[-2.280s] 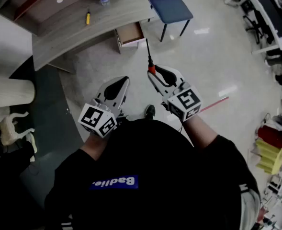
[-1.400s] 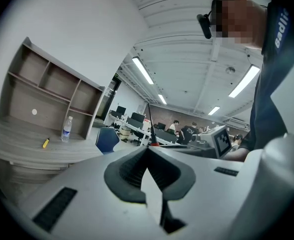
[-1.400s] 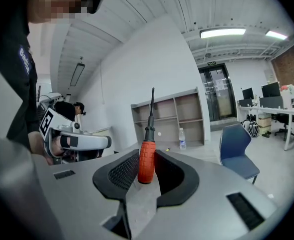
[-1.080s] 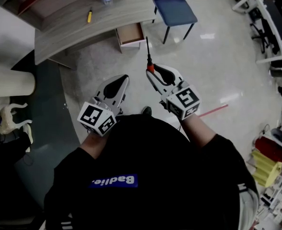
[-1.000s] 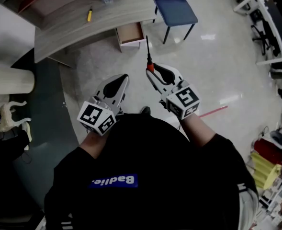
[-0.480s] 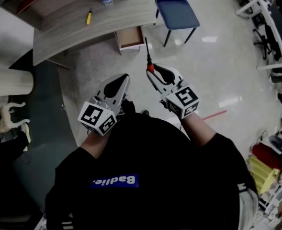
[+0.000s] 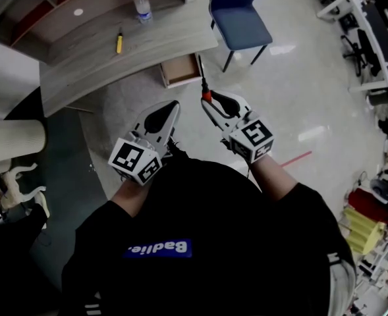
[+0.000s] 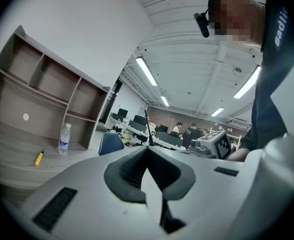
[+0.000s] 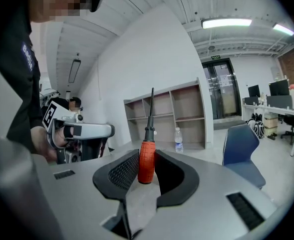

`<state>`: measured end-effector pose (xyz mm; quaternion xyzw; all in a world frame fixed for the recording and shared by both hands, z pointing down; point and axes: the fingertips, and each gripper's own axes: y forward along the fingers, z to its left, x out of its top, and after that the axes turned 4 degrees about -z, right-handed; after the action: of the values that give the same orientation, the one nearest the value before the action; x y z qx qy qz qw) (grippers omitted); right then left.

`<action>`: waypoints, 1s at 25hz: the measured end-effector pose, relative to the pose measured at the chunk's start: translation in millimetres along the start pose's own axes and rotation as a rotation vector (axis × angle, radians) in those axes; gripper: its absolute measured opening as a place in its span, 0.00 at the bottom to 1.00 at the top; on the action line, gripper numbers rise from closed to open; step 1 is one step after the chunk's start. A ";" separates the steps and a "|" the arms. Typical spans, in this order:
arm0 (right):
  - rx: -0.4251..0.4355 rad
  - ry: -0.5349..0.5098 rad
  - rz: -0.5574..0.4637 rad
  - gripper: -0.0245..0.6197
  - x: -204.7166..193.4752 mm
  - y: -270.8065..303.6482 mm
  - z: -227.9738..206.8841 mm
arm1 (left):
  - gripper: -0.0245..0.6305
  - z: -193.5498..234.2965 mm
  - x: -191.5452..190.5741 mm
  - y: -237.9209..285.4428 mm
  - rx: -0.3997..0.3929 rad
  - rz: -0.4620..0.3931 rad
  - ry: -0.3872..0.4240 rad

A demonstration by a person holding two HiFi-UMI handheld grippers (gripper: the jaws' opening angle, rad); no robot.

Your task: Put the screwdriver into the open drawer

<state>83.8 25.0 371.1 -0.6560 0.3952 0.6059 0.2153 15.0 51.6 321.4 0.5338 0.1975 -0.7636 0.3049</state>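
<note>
**Screwdriver carried in the right gripper, short of the open drawer**

The right gripper (image 7: 210, 103) is closed narrowly on the red handle of the screwdriver (image 9: 146, 163). The handle is clamped between the dark ribbed pads, and the black shaft is pointed out beyond the jaw tips. The left gripper (image 7: 170, 108) is held alongside with its jaws brought together at the tips and nothing between them. The open drawer (image 7: 182, 70) is seen ahead of both grippers, pulled out from under the curved wooden desk (image 7: 88, 68) and apart from the screwdriver. On the desk top a small yellow-handled tool (image 7: 119, 43) and a water bottle (image 7: 141, 8) are set, and a blue chair (image 7: 236, 15) is placed to the right of the drawer.
</note>
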 end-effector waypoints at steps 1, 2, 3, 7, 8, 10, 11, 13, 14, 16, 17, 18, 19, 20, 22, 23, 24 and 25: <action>-0.004 -0.001 0.004 0.22 1.2 8.1 -1.4 | 0.04 8.5 3.4 2.3 -0.007 -0.001 -0.003; -0.008 -0.003 0.009 0.22 2.3 15.5 -2.8 | 0.04 16.6 6.3 4.3 -0.013 -0.001 -0.007; -0.011 -0.008 0.014 0.22 3.1 22.2 -4.2 | 0.04 23.9 8.7 6.0 -0.019 -0.001 -0.012; -0.030 -0.036 0.038 0.22 5.5 44.9 -12.9 | 0.04 51.4 15.4 13.2 -0.044 0.008 -0.028; -0.036 -0.040 0.043 0.22 5.5 50.3 -15.8 | 0.04 58.4 16.4 15.4 -0.049 0.010 -0.028; -0.044 -0.044 0.048 0.22 4.2 59.2 -21.5 | 0.04 70.1 17.3 19.5 -0.055 0.013 -0.027; -0.046 -0.043 0.050 0.22 3.2 62.4 -24.0 | 0.04 74.3 17.6 21.2 -0.055 0.015 -0.028; -0.048 -0.038 0.055 0.22 2.6 67.4 -28.2 | 0.04 79.9 18.3 24.4 -0.051 0.018 -0.034; -0.047 -0.034 0.059 0.22 2.5 69.7 -30.5 | 0.04 82.0 18.4 26.2 -0.047 0.021 -0.038; -0.038 -0.033 0.068 0.22 0.5 73.3 -36.8 | 0.04 85.0 17.4 31.4 -0.038 0.025 -0.046; -0.030 -0.039 0.075 0.22 -1.9 74.2 -40.5 | 0.04 85.8 16.4 34.4 -0.032 0.027 -0.048; -0.023 -0.044 0.082 0.22 -4.7 74.9 -43.9 | 0.04 86.4 15.1 37.1 -0.025 0.028 -0.049; -0.016 -0.047 0.090 0.22 -7.9 75.7 -47.0 | 0.04 86.8 13.9 39.4 -0.016 0.027 -0.049; -0.007 -0.049 0.098 0.22 -11.8 76.7 -50.0 | 0.04 87.3 12.9 41.5 -0.003 0.026 -0.049; 0.016 -0.047 0.117 0.22 -20.9 78.6 -56.4 | 0.04 87.9 10.9 45.3 0.029 0.022 -0.052; 0.028 -0.045 0.125 0.22 -24.8 79.5 -60.3 | 0.04 88.2 10.2 47.4 0.046 0.020 -0.053; 0.040 -0.044 0.133 0.22 -28.1 80.8 -64.8 | 0.04 89.0 9.6 50.0 0.063 0.018 -0.055; 0.052 -0.043 0.140 0.22 -31.2 83.0 -70.2 | 0.04 90.7 8.6 53.4 0.080 0.017 -0.056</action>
<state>64.5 -69.8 429.7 -0.6077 0.4510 0.6230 0.1979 -14.1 -46.8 346.6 0.5255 0.1538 -0.7830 0.2951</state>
